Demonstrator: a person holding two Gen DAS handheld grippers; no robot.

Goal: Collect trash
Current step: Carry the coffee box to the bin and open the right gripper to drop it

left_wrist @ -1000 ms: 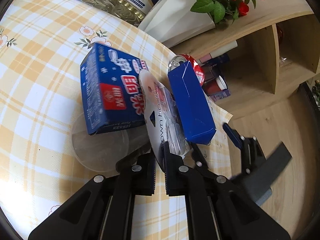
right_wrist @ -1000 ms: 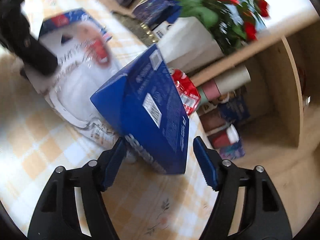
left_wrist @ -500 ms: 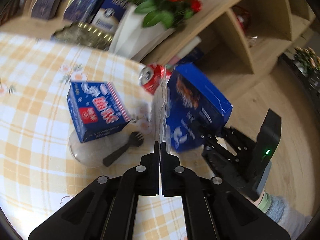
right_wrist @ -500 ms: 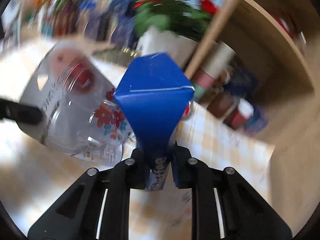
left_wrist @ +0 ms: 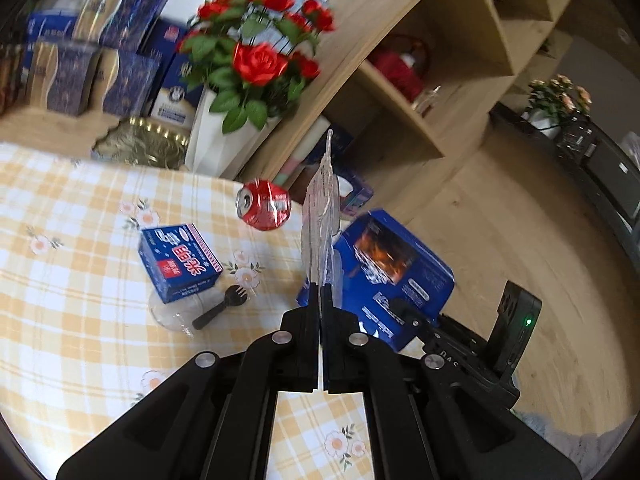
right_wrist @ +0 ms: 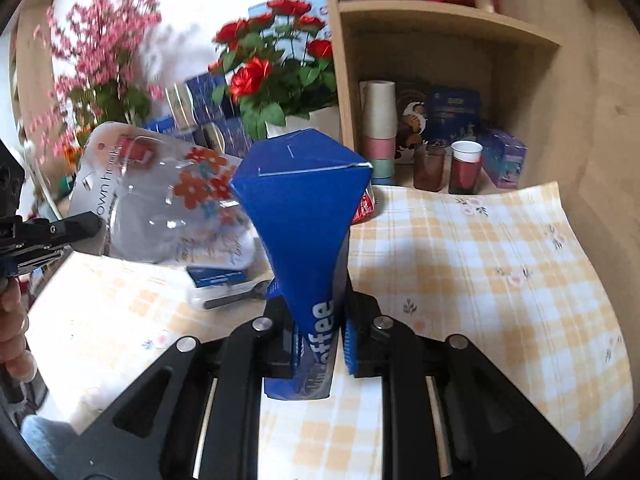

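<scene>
I am carrying two pieces of trash at once, both lifted clear of the checked tablecloth (left_wrist: 80, 280). My left gripper (left_wrist: 320, 292) is pinching a clear plastic blister pack (left_wrist: 322, 216) edge-on, jaws fully closed on it. My right gripper (right_wrist: 316, 332) is squeezing a blue coffee carton (right_wrist: 304, 216), crushing its lower end flat while the top flares out. I judge this the carry-away step; next I need a bin, and none is showing. Farther out on the cloth, a small blue box (left_wrist: 180, 260), a black spork (left_wrist: 220, 308) and a dented red can (left_wrist: 264, 204) are waiting.
</scene>
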